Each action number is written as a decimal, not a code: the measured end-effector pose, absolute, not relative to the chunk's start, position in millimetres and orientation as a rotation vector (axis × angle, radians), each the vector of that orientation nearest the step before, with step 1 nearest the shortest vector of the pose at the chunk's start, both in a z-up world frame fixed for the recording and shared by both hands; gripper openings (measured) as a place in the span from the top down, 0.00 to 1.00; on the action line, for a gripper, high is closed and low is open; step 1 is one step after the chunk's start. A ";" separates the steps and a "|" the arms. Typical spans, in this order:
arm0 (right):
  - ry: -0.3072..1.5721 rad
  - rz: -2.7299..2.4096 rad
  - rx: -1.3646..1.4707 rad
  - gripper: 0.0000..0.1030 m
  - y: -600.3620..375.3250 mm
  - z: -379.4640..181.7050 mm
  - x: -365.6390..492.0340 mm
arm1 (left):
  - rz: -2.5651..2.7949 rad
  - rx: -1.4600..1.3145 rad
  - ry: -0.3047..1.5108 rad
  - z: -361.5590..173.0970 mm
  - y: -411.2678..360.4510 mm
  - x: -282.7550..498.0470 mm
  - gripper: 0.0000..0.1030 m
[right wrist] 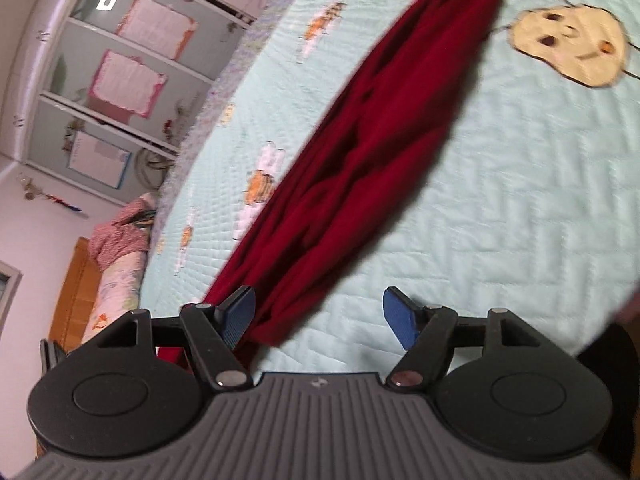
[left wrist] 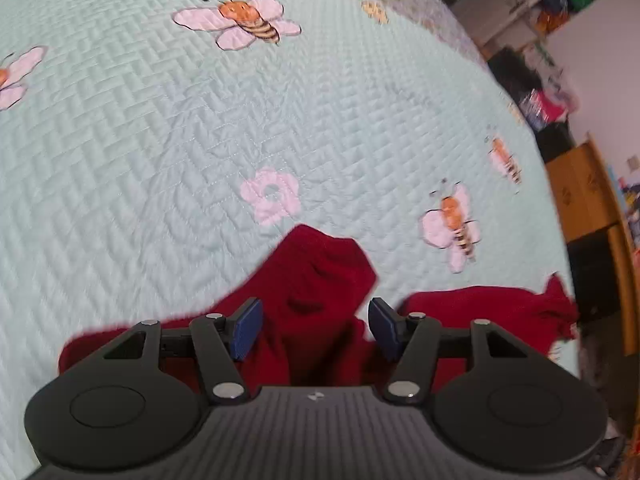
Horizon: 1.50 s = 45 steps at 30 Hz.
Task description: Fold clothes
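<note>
Nearest, the left tool (left wrist: pixel 315 326) stands wide, its ribbed blue pads (left wrist: pixel 247 330) either side of a bunched hump of the dark red garment (left wrist: pixel 316 276), gripping nothing. The right tool (right wrist: pixel 319 318) gapes too; the soft cloth brushes its pad at 9 o'clock and runs off as a long creased band toward 1 o'clock. Beneath lies the bed's pale mint quilt (left wrist: pixel 160 140), herringbone-stitched with bees (left wrist: pixel 244 20) and a pink flower (left wrist: pixel 272 196). Beyond, blurred: wooden furniture (left wrist: pixel 588 192) and panelled wardrobe doors (right wrist: pixel 120 80).
</note>
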State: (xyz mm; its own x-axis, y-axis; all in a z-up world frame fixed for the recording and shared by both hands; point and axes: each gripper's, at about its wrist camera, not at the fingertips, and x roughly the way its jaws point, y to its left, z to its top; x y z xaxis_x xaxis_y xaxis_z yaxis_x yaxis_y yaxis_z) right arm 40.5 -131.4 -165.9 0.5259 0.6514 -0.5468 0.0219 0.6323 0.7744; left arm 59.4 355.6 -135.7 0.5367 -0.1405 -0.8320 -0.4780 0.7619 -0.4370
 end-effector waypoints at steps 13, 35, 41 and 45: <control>1.010 0.402 0.743 0.28 -117.3 -170.5 42.3 | 0.163 -0.601 1.094 -166.9 369.9 102.4 0.40; 0.964 0.464 0.622 0.26 -73.7 -151.5 55.4 | 0.811 0.027 0.388 93.1 378.5 32.9 0.77; 0.985 0.488 0.593 0.26 -52.7 -159.1 62.4 | 0.836 0.035 0.812 20.2 443.3 75.3 0.56; 1.012 0.490 0.578 0.26 -56.3 -165.2 54.2 | 0.828 -0.169 0.958 -30.7 474.2 50.5 0.55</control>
State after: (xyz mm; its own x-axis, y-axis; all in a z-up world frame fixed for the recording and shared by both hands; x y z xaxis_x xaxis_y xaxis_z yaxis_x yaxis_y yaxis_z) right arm 54.2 -56.3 -165.2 0.4476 0.6253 -0.6392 -0.1143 0.7490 0.6526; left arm 50.5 474.2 -30.7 0.3015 0.5503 -0.7787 -0.6911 0.6888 0.2192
